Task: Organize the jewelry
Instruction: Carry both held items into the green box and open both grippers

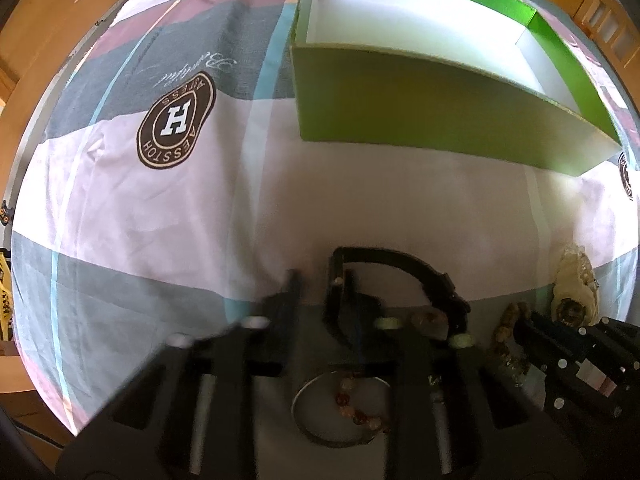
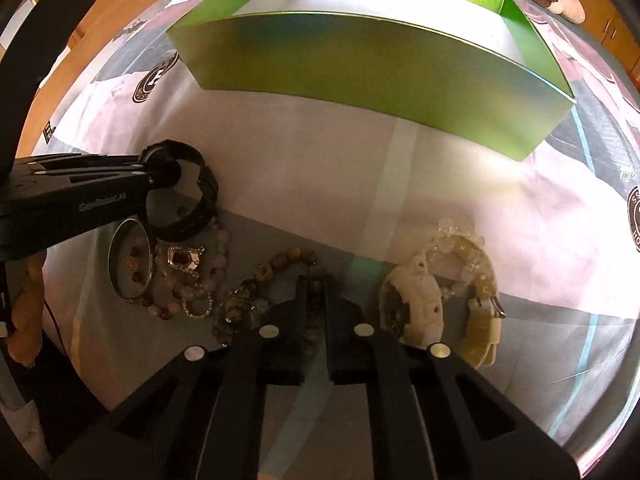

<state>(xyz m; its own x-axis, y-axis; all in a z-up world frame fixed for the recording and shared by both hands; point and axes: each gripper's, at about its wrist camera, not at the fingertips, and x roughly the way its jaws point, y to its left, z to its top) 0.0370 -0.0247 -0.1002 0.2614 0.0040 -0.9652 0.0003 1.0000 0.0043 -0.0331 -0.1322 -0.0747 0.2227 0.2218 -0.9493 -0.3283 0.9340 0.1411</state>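
Left wrist: left gripper (image 1: 318, 284) fingers spread, one inside black bangle (image 1: 396, 276) — no clamp seen. Green box (image 1: 440, 120) beyond on bedsheet (image 1: 160, 220).

Right wrist: right gripper (image 2: 315, 288) fingers nearly together over brown bead bracelet (image 2: 260, 280), grip unclear. White watch (image 2: 420, 304) just beside.

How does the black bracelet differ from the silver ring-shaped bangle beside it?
The black bracelet is wide, dark and stands tilted on edge with the left gripper reaching into it; the silver bangle is thin, shiny and lies flat on the cloth, with beads inside its ring. Both are round hoops outside the green box.
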